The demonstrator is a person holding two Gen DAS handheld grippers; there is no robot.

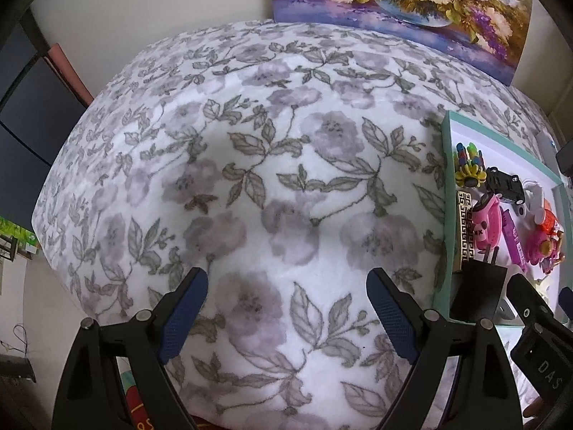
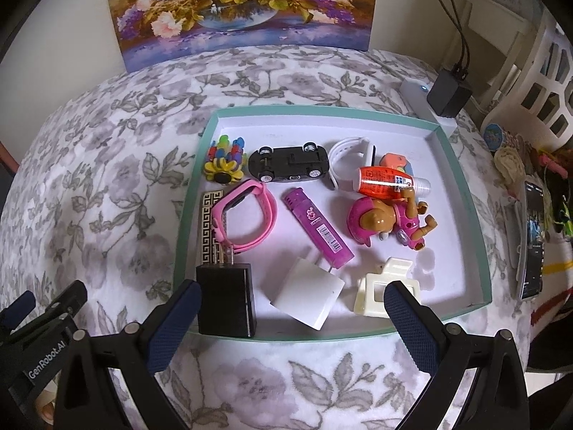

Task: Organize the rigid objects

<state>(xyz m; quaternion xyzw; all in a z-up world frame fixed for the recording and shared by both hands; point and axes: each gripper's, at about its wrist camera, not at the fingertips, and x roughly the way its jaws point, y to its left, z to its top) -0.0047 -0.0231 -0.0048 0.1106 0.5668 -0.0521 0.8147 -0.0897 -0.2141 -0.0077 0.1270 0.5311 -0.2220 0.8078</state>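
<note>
A shallow teal-rimmed box (image 2: 462, 193) lies on the floral blanket and holds several small items: a black charger (image 2: 226, 299), a white charger (image 2: 308, 295), a cream hair clip (image 2: 385, 292), a purple lighter (image 2: 318, 231), a pink watch (image 2: 247, 215), a black toy car (image 2: 288, 165), a pink toy pup (image 2: 386, 224) and an orange bottle (image 2: 388, 181). My right gripper (image 2: 292, 322) is open and empty at the box's near edge, above the chargers. My left gripper (image 1: 288, 313) is open and empty over bare blanket, left of the box (image 1: 442, 186).
A flower painting (image 2: 247, 7) leans on the wall behind. A power strip with a black adapter (image 2: 449, 93) sits at the back right. A phone (image 2: 533, 240) and clutter lie right of the box. The blanket (image 1: 250, 150) stretches left.
</note>
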